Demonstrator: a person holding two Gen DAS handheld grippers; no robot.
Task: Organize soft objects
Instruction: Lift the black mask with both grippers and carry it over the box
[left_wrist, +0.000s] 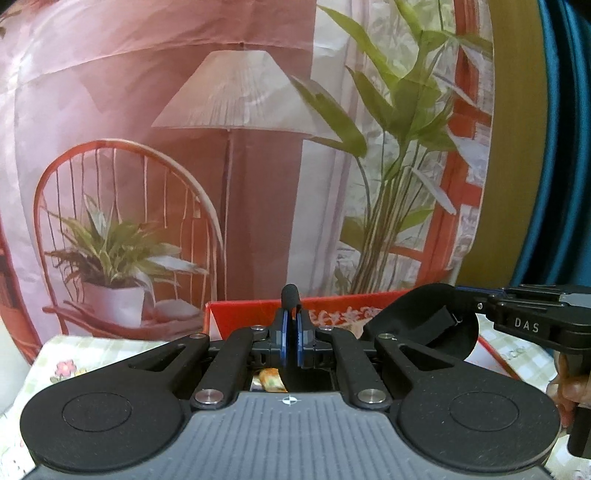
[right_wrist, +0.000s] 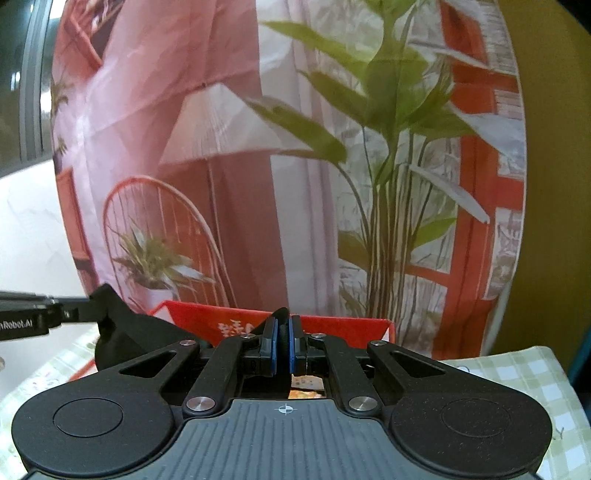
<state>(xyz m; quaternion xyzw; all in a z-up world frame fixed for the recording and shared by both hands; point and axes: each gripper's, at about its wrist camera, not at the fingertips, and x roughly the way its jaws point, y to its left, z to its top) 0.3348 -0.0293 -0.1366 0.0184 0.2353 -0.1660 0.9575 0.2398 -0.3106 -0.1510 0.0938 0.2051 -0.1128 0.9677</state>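
A black soft eye mask (left_wrist: 421, 325) with a strap hangs stretched between my two grippers, above a red box (left_wrist: 243, 314). My left gripper (left_wrist: 291, 325) is shut on one black end of the mask, which sticks up between its blue pads. My right gripper (right_wrist: 283, 343) is shut on the mask's other end; the mask's body shows at the left of the right wrist view (right_wrist: 125, 328). The red box shows there too (right_wrist: 207, 317). Each gripper appears at the edge of the other's view.
A large printed backdrop (left_wrist: 229, 147) with a lamp, chair and plants stands right behind the box. The table carries a green checked floral cloth (left_wrist: 74, 354). A blue curved object (left_wrist: 554, 147) and an olive wall are at the right.
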